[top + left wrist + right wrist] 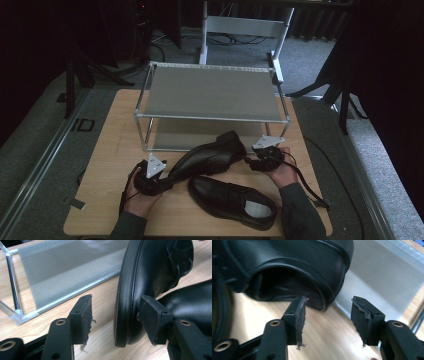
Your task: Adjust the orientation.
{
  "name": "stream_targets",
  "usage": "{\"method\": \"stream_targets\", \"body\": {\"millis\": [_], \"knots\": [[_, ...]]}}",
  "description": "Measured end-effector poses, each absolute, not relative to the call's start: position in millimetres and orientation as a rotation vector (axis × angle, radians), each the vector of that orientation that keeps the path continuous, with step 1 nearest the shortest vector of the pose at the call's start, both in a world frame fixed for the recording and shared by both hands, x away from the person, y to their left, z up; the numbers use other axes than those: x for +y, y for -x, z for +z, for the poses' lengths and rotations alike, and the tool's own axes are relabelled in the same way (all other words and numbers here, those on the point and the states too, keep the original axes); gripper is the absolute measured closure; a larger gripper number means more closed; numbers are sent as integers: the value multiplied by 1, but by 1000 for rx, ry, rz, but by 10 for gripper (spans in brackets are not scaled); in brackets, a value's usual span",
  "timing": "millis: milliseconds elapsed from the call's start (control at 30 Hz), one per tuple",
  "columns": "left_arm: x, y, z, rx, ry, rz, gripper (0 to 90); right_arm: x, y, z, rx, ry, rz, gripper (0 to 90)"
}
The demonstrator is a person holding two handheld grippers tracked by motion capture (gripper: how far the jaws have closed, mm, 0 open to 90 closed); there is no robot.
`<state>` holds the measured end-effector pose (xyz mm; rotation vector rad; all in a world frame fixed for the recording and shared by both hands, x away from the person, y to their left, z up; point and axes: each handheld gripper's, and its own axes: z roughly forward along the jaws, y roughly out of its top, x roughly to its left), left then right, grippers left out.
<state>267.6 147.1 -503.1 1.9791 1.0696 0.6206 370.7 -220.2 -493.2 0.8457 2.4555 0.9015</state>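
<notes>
A black leather shoe (207, 156) lies tipped on its side in front of the rack, toe towards my left. A second black shoe (232, 201) stands upright near the table's front edge. My left gripper (166, 181) is open around the tipped shoe's toe (140, 277). In the left gripper view the right pad (152, 315) is against the upper, while the left pad (83, 312) stands off the sole. My right gripper (249, 161) is open at the heel end, and the shoe's opening (284, 285) is just beyond its left pad (298, 315).
A metal shoe rack (210, 92) with two grey fabric shelves stands at the back of the wooden table (110, 150). Its lower shelf (62, 267) is right behind the tipped shoe. The upright shoe's toe (195, 300) lies beside my left gripper.
</notes>
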Motion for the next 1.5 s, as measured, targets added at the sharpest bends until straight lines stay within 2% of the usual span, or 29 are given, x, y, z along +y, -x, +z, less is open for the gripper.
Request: {"method": "stream_targets", "body": {"millis": [233, 300, 400, 467, 567, 767, 1233, 1500], "knots": [[148, -271, -501, 1072, -1967, 632, 491, -202, -396, -503, 2459, -849, 918, 459], [149, -270, -501, 1072, -1964, 626, 489, -198, -401, -504, 2455, -847, 930, 503], [146, -268, -501, 1070, -1962, 685, 484, -195, -404, -504, 2425, -842, 932, 605], [144, -266, -501, 1061, -1978, 716, 463, -194, -401, -503, 2385, -842, 932, 658], [141, -263, -504, 1051, -1989, 735, 453, -195, -394, -501, 2365, -819, 916, 681], [141, -264, -508, 1062, -2000, 716, 450, -196, -381, -495, 2362, -803, 858, 699], [137, -264, -510, 1043, -2003, 714, 449, -246, -338, -471, 2245, -1009, 810, 762], [138, -265, -511, 1047, -2013, 705, 449, -254, -321, -464, 2244, -1039, 769, 789]]}}
